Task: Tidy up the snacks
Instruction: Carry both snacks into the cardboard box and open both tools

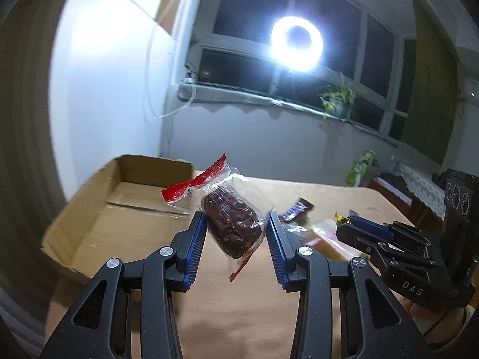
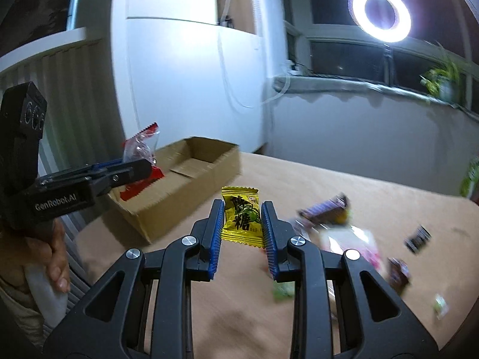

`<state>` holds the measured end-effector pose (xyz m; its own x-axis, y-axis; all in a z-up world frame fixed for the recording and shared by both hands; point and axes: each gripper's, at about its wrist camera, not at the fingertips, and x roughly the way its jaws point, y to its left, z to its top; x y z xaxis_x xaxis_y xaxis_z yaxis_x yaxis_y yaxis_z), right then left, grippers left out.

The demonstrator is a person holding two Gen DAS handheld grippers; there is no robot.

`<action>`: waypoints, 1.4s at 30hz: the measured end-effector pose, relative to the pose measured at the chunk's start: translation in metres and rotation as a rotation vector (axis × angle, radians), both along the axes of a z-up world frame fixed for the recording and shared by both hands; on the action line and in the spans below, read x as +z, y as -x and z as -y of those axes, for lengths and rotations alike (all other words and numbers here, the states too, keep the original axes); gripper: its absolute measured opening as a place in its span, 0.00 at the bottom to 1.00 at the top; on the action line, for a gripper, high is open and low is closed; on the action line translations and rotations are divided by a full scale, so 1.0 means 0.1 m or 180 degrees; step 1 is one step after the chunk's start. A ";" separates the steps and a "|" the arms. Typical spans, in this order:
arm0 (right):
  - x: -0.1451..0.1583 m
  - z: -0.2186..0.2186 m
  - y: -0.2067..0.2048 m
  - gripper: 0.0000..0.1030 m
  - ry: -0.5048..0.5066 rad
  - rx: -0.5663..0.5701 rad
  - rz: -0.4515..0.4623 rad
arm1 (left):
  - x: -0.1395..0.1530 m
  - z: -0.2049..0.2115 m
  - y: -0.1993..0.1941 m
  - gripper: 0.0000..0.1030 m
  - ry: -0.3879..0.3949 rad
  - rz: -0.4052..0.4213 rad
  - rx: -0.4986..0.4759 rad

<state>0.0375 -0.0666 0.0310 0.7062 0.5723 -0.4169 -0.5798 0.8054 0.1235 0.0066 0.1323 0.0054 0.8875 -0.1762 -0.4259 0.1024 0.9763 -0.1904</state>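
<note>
My left gripper [image 1: 236, 224] is shut on a dark brown snack in a clear wrapper with red ends [image 1: 230, 221], held in the air just right of the open cardboard box [image 1: 98, 224]. In the right wrist view the left gripper [image 2: 140, 167] holds it over the box's near end [image 2: 179, 191]. My right gripper [image 2: 243, 221] is shut on a yellow candy packet [image 2: 241, 218] above the tan table [image 2: 239, 299]. The right gripper also shows in the left wrist view [image 1: 359, 224].
Several loose snacks lie blurred on the table at the right: a purple packet [image 2: 326, 209], a pink-white packet [image 2: 350, 242], dark small packets [image 2: 417, 236] and green ones [image 2: 283, 291]. A green bag [image 1: 359, 169] stands at the table's far edge. A ring light [image 1: 296, 43] glares by the window.
</note>
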 end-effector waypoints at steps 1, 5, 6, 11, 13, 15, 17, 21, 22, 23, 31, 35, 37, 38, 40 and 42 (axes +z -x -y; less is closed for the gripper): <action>0.03 -0.10 -0.02 0.26 0.0004 0.0042 0.0015 | 0.00 -0.09 0.00 0.38 0.0011 0.0009 0.0044; 0.13 -0.52 -0.12 0.26 0.0022 0.0249 0.0067 | -0.01 -0.40 -0.02 0.38 0.0052 0.0015 0.0197; 0.15 -0.64 -0.16 0.26 0.0025 0.0312 0.0071 | -0.02 -0.48 -0.03 0.38 0.0062 0.0012 0.0245; 0.22 -1.11 -0.29 0.26 -0.0016 0.0545 0.0094 | -0.10 -0.85 -0.14 0.38 0.0080 -0.0054 0.0462; 0.22 -1.28 -0.35 0.26 -0.0031 0.0620 0.0084 | -0.15 -0.92 -0.17 0.38 0.0077 -0.0106 0.0501; 0.20 -1.42 -0.42 0.26 -0.0027 0.0689 0.0057 | -0.22 -0.98 -0.22 0.38 0.0076 -0.0176 0.0531; 0.15 -1.54 -0.48 0.26 0.0011 0.0712 0.0046 | -0.29 -1.01 -0.25 0.38 0.0102 -0.0241 0.0536; 0.01 -1.69 -0.69 0.48 0.0032 0.0766 -0.0164 | -0.40 -1.05 -0.32 0.48 0.0115 -0.0359 0.0581; -0.02 -1.68 -0.72 0.60 0.0026 0.0746 -0.0192 | -0.40 -1.06 -0.32 0.50 0.0110 -0.0367 0.0608; -0.04 -1.66 -0.73 0.63 0.0010 0.0717 -0.0200 | -0.41 -1.07 -0.31 0.56 0.0112 -0.0369 0.0633; -0.08 -1.39 -0.54 0.68 -0.0054 0.0521 -0.0150 | -0.37 -1.12 -0.09 0.71 0.0123 -0.0298 0.0804; -0.05 -1.29 -0.39 0.79 -0.0034 0.0449 -0.0026 | -0.30 -1.07 -0.08 0.75 -0.0029 -0.0293 0.0892; -0.03 -1.24 -0.30 0.81 -0.0017 0.0410 0.0063 | -0.23 -1.00 -0.05 0.75 -0.0135 -0.0266 0.0938; -0.02 -1.21 -0.27 0.81 -0.0026 0.0400 0.0079 | -0.19 -0.97 -0.01 0.75 -0.0183 -0.0232 0.0944; -0.01 -1.14 -0.20 0.82 -0.0061 0.0390 0.0081 | -0.10 -0.88 0.06 0.77 -0.0295 -0.0170 0.0952; -0.01 -1.07 -0.15 0.82 -0.0093 0.0391 0.0050 | -0.03 -0.81 0.13 0.77 -0.0401 -0.0111 0.0966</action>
